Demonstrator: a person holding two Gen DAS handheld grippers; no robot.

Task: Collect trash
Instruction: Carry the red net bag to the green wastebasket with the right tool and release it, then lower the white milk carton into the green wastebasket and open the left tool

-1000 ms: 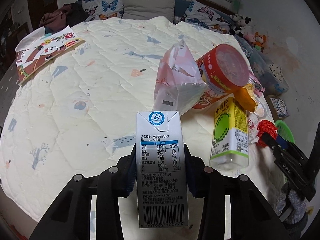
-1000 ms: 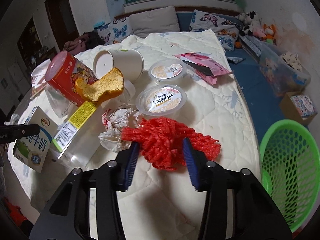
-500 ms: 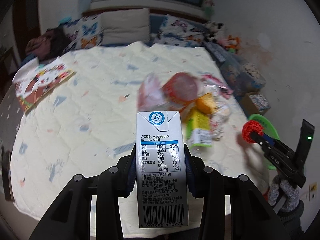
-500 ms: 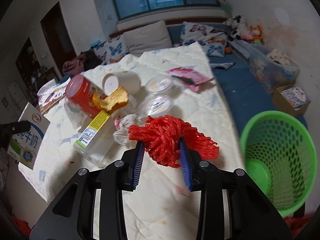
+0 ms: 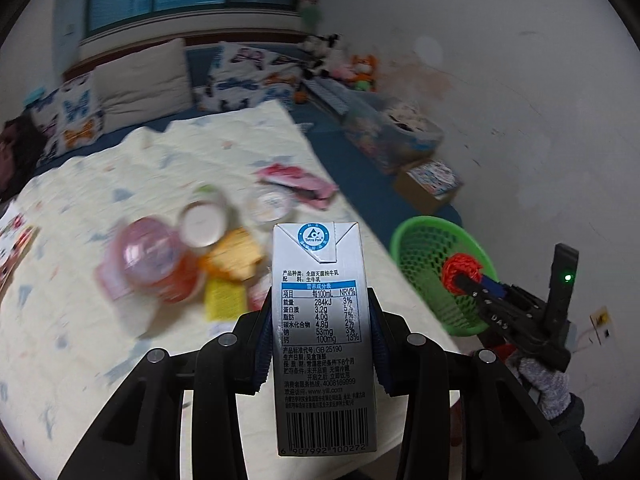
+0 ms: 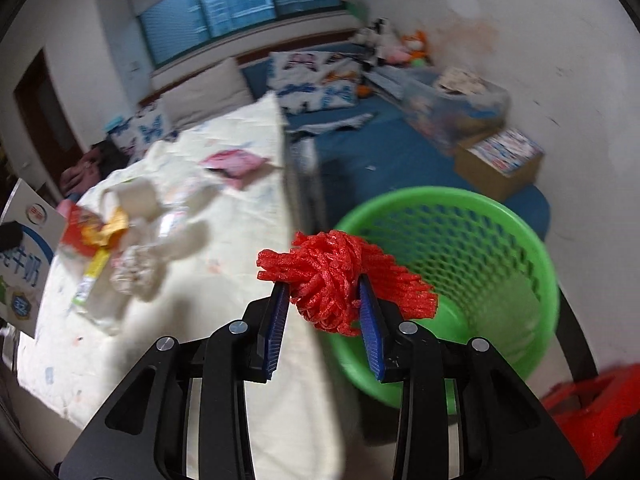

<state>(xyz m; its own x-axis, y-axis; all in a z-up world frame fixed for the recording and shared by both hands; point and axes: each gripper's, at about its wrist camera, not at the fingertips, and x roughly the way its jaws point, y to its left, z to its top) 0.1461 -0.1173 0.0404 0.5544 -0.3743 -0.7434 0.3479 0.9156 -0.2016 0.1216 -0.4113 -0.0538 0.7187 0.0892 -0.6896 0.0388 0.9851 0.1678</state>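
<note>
My left gripper [image 5: 320, 312] is shut on a white milk carton [image 5: 322, 340], held upright in the air above the bed's near edge. My right gripper [image 6: 323, 298] is shut on a red foam net [image 6: 340, 280] and holds it at the near rim of the green mesh basket [image 6: 500, 240]. In the left wrist view the right gripper [image 5: 466, 278] with the net [image 5: 460, 270] is in front of the basket [image 5: 420, 240]. The carton also shows at the far left of the right wrist view [image 6: 24, 248].
Several pieces of trash lie on the cream quilt [image 5: 120, 184]: a red can [image 5: 156, 268], a paper cup [image 5: 202, 224], a yellow-labelled bottle [image 5: 224, 300], a plastic tub [image 5: 272, 202], a pink wrapper [image 5: 298, 182]. A cardboard box [image 6: 500, 160] and a storage bin [image 6: 452, 100] stand by the wall.
Both grippers have lifted off the bed and swung right with their loads. The green basket has come close in the right wrist view, with the red net now at its rim.
</note>
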